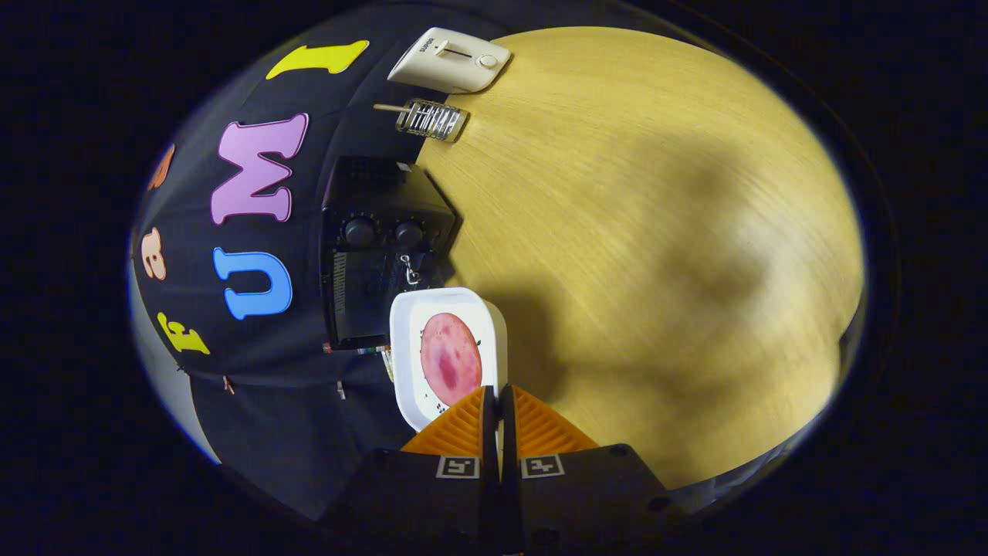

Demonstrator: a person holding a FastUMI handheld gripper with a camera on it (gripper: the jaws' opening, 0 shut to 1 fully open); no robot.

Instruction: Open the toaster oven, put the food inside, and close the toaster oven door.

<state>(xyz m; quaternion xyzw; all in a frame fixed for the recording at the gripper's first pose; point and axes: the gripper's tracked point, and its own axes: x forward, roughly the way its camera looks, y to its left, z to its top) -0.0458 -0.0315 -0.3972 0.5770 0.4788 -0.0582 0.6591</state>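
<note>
In the gripper view, the gripper [496, 398] has its 2 fingers nearly together, clamped on the rim of a white tray [409, 363] that holds a round pink slice of food [451, 357]. Just beyond the tray stands the black toaster oven [378, 232], door closed, on the wooden table [656, 232]. Farther off lie a small metal rack [432, 120] and a white toaster [449, 60].

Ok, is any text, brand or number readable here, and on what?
No text reads clearly.
White toaster: small dark brand mark, too blurred to read.
Toaster oven: marks around its knobs, too small to read.
Gripper, shut on the white tray rim: two square coded tags, no words.
</note>
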